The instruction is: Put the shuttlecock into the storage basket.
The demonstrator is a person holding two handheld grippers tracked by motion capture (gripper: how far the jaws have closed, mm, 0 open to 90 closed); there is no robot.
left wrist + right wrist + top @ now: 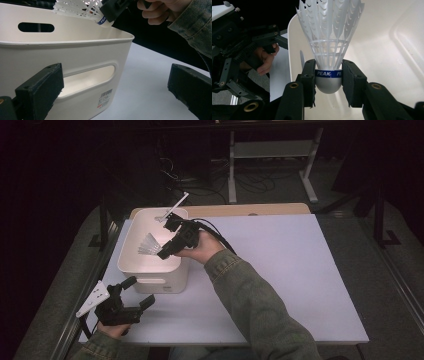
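Note:
A white plastic shuttlecock (pixel 329 50) with a blue band marked PEAK is clamped at its cork base by my right gripper (pixel 328 75), which is shut on it. In the high view that gripper (pixel 162 254) holds the shuttlecock (pixel 149 245) over the inside of a white bin (pixel 170 281), skirt pointing left. The left gripper view has the shuttlecock (pixel 80 8) just above the bin's rim (pixel 75 42). My left gripper (pixel 141 292) rests at the table's front left, close to the bin's near wall, jaws open with nothing between them.
The bin stands at the left of a pale table (pixel 280 265), with a handle slot and barcode label (pixel 105 96) on its near wall. A white stick (pixel 176 206) pokes out over the bin's far rim. A wooden board edge (pixel 250 209) lies behind the table.

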